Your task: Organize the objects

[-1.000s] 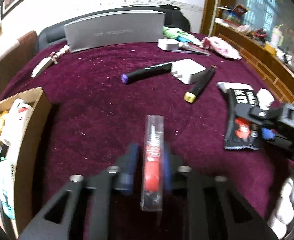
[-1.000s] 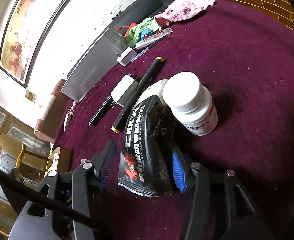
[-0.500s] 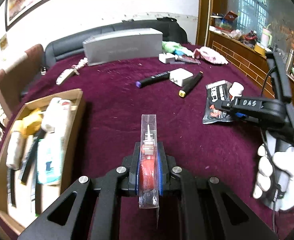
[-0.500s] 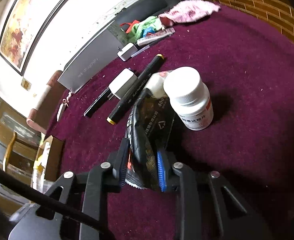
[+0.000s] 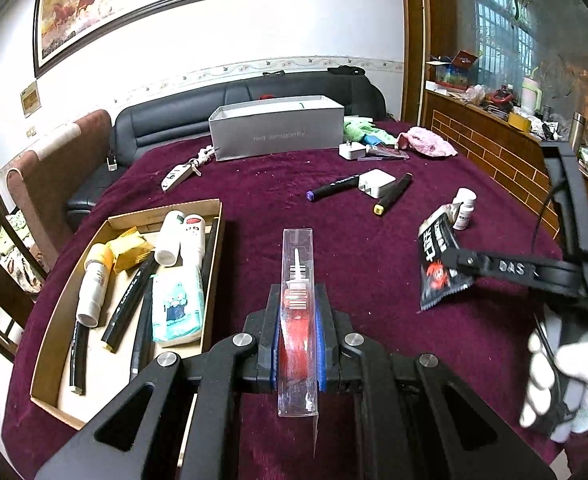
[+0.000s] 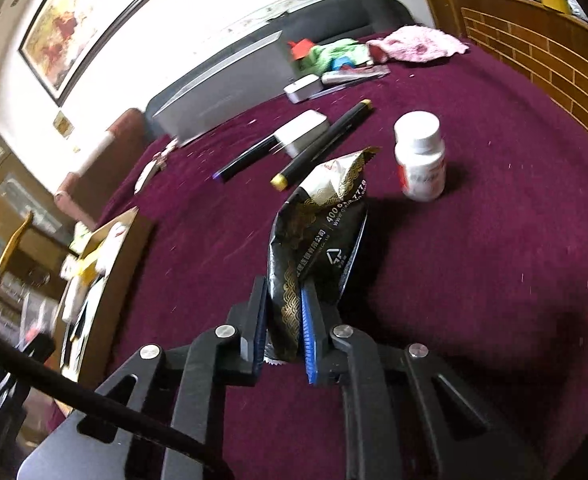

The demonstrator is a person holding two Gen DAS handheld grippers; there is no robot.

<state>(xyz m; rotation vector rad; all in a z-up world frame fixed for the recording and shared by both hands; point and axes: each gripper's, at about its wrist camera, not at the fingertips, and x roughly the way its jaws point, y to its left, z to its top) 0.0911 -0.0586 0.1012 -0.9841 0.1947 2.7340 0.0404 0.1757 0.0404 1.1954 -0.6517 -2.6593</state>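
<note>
The left wrist view is taken from above the near table edge, level, facing the grey box (image 5: 276,132) at the far side. The right wrist view is taken lower and closer, tilted, right of the grey box (image 6: 222,96) line. The white bottle (image 5: 464,208) (image 6: 420,156) is shared by both views.

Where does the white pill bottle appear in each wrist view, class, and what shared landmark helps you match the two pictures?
Left wrist: white pill bottle stands far right of centre, just beyond the black packet.
Right wrist: white pill bottle stands upper right of centre, upright.
Shared landmark: the yellow-capped black marker.
</note>
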